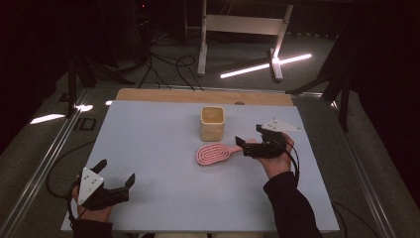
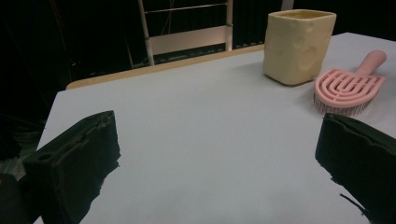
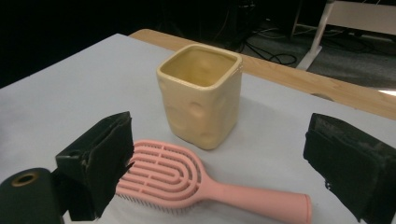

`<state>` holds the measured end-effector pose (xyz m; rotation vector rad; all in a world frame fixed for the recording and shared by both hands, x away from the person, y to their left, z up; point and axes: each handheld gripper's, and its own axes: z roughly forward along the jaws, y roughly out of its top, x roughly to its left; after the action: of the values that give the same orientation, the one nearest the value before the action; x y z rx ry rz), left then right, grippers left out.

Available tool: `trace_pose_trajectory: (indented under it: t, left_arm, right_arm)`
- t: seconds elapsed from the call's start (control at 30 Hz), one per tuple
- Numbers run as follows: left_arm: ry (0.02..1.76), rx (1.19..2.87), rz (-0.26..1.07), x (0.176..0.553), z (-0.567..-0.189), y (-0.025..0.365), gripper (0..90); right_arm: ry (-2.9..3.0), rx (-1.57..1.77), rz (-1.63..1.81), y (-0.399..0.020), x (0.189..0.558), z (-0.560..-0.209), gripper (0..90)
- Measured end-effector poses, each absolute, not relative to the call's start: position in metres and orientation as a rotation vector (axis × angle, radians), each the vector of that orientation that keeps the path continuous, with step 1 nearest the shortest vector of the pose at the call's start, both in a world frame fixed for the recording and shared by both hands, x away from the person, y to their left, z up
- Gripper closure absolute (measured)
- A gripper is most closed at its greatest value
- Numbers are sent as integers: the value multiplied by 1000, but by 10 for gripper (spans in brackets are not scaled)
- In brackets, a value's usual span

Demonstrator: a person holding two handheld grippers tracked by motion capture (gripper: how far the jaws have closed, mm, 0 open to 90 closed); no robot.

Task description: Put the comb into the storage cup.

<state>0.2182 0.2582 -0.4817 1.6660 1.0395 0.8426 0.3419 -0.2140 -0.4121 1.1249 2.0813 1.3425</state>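
A pink hairbrush (image 1: 214,153) lies bristles down on the pale blue table (image 1: 158,144), just in front of a cream square cup (image 1: 212,123) that stands upright and empty. My right gripper (image 1: 249,137) is open at the brush's handle end. In the right gripper view the hairbrush (image 3: 187,179) lies low between the spread jaws of that gripper (image 3: 224,161), with the cup (image 3: 201,100) behind it. My left gripper (image 1: 115,173) is open near the front left of the table, holding nothing. From the left gripper (image 2: 219,161), the cup (image 2: 299,44) and hairbrush (image 2: 348,86) are far off to the right.
The table's wooden far edge (image 1: 198,95) borders a dark floor with cables (image 1: 168,67) and a white frame stand (image 1: 242,25). Metal rails (image 1: 49,148) run along both sides of the table.
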Motion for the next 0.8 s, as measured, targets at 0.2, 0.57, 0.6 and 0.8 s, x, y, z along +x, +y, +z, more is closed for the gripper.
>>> trace_pose_trajectory:
  t: [0.2, 0.57, 0.6, 0.8]
  left_arm:
    - [1041, 1671, 842, 219, -482, 258, 2]
    - [1041, 1670, 840, 219, -483, 258, 2]
    - [1040, 1670, 839, 219, -483, 258, 2]
    - [1037, 1671, 838, 219, -483, 257, 2]
  right_arm:
    - [2088, 1145, 1340, -213, 348, -416, 83]
    - [2107, 1153, 1323, -208, 357, -421, 84]
    - [2107, 1154, 1323, -208, 358, -422, 84]
    - [2118, 1174, 1322, -206, 362, -425, 85]
